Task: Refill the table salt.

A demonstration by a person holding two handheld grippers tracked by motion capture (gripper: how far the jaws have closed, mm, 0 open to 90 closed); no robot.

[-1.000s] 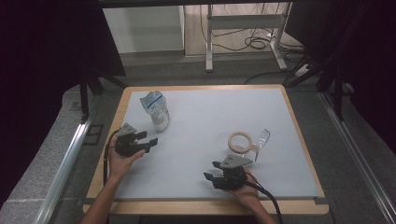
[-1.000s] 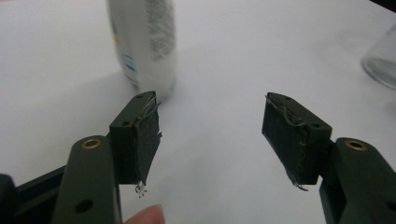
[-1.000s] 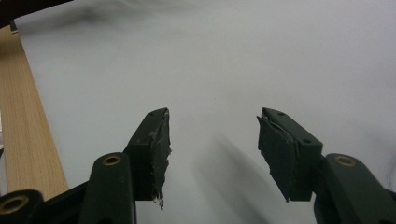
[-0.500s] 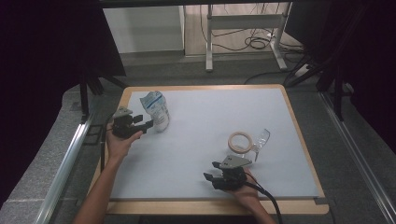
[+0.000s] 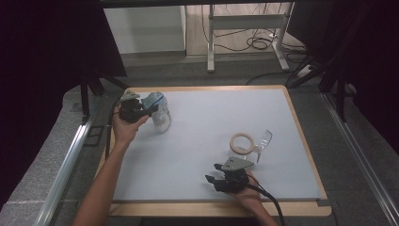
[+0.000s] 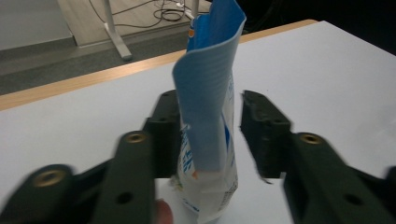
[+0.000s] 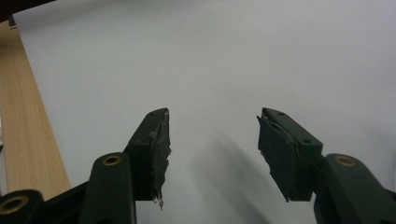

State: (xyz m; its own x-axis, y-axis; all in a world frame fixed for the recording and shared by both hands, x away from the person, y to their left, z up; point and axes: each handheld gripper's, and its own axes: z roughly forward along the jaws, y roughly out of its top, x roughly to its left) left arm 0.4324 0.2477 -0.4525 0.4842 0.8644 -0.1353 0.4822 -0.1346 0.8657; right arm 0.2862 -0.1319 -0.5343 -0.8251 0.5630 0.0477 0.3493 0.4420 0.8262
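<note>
Between the left gripper's (image 6: pixel 208 135) jaws stands a blue-and-white pouch (image 6: pixel 208 116). The jaws have just been closing on it: the one at nine o'clock lies against the pouch, the one at three o'clock stands just off it, so the grip is not yet made. In the high view the left gripper (image 5: pixel 141 110) and pouch (image 5: pixel 159 110) sit at about ten o'clock on the white table (image 5: pixel 197 141). The right gripper (image 7: pixel 212 149) hangs with its jaws apart and nothing between them, at six o'clock near the front edge. A tape ring (image 5: pixel 242 142) and a clear glass (image 5: pixel 263 140) lie just beyond it, at about four o'clock. I judge the work barely begun: grasping and moving the pouch remain.
</note>
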